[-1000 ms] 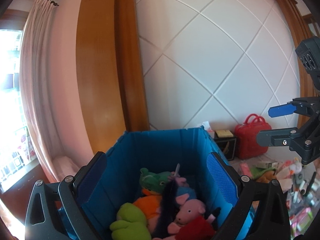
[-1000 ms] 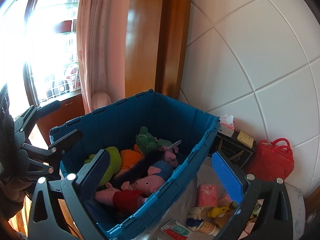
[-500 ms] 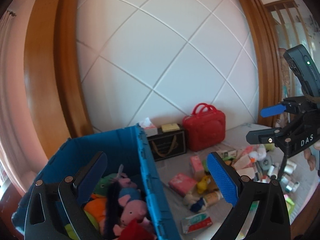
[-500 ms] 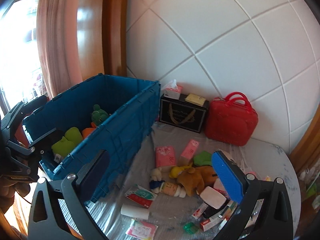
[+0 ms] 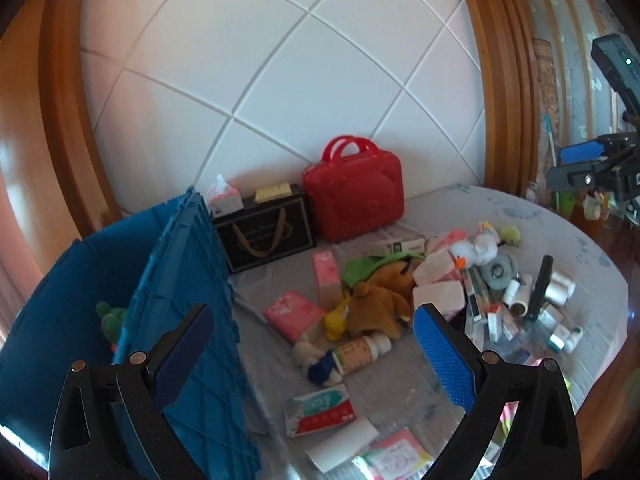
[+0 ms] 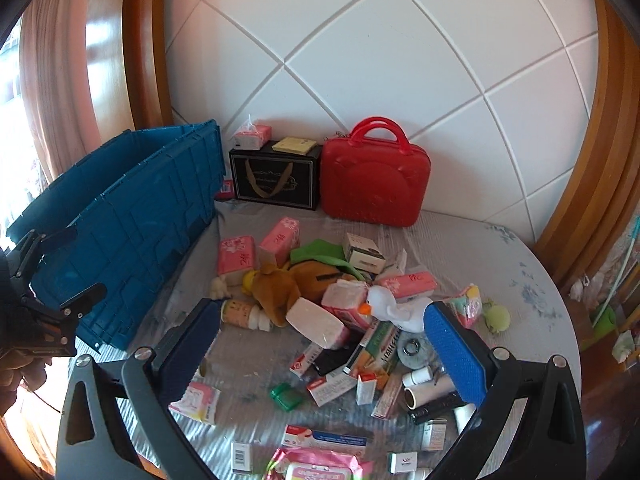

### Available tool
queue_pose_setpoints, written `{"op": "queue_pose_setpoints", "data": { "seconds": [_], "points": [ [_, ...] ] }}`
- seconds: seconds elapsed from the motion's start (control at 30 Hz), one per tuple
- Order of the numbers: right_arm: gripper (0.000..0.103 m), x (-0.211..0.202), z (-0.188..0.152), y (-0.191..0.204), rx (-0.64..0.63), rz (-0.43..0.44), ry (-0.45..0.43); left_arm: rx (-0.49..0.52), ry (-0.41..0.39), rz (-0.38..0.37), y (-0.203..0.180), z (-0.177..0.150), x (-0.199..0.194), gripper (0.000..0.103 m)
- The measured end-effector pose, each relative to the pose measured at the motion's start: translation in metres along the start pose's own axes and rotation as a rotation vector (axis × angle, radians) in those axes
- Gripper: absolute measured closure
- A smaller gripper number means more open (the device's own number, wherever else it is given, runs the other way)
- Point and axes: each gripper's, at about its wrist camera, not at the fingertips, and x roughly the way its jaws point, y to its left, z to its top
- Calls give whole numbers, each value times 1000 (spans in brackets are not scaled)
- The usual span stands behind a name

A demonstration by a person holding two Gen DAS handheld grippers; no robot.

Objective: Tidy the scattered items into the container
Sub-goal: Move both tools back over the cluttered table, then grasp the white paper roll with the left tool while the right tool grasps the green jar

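Left gripper [image 5: 316, 352] hanging over table [image 5: 560, 236], jaws spread wide, holding nothing; crate wall sitting just beside its left finger. Right gripper [image 6: 324, 344] hovering above clutter, jaws likewise gaping, empty. Blue crate [image 6: 132, 208] standing at table's left edge, green plush [image 5: 110, 318] peeking inside. Scattered items lying mid-table: brown plush [image 6: 288, 284], white duck [image 6: 394, 306], pink tissue packs [image 6: 236, 254], bottle [image 5: 360, 350], small boxes and tubes. Red case [image 6: 374, 178] and black box [image 6: 276, 178] resting against wall behind pile
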Motion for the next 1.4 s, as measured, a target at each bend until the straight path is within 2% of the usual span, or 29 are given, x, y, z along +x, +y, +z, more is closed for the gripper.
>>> {"op": "queue_pose_setpoints", "data": {
  "seconds": [0.2,0.4,0.53,0.7,0.83,1.0,1.13,1.2,1.27,1.4],
  "points": [
    [0,47,-52,-13,-39,30,111,29,152,8,-22,-64,49,2],
    [0,107,-105,11,-98,89,231,28,310,-26,-26,-134,96,2],
    [0,143,-127,31,-109,118,291,32,373,-37,-24,-169,123,4],
    [0,163,-142,48,-91,135,329,23,378,-34,-7,-181,141,5],
    [0,171,-154,57,-70,133,354,144,391,-63,-13,-189,155,6],
    [0,182,-166,60,-50,118,388,152,407,-121,-13,-192,177,6],
    [0,191,-170,60,-33,107,396,126,420,-184,-15,-192,188,6],
    [0,198,-171,59,-28,101,400,113,426,-215,-16,-192,191,11],
    [0,205,-172,59,-34,97,402,68,451,-260,-16,-195,196,11],
    [0,222,-174,59,-57,80,414,14,473,-279,-13,-197,204,11]
  ]
}}
